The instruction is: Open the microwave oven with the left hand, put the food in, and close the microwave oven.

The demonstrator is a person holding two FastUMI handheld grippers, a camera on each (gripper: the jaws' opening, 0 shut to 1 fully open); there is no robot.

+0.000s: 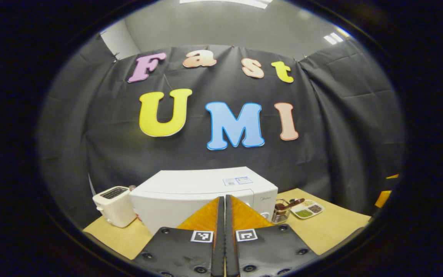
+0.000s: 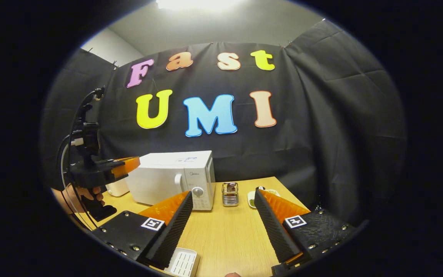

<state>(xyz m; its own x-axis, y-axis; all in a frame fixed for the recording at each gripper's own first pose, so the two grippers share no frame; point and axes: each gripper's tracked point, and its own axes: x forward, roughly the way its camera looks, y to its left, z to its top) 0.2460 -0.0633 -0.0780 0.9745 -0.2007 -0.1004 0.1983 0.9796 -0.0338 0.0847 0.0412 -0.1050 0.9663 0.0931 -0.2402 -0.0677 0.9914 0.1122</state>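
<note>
White microwave oven sits shut on the worktop at twelve o'clock, dead ahead of the left tool, whose fingers are pressed together, while the right tool, spread empty, hangs farther off.

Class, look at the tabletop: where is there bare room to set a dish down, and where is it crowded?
Bare table lies in front of the microwave, between it and the white tray at the near edge. It is crowded right of the microwave, where the wire holder and sectioned dish sit, and left, by the toaster.
</note>
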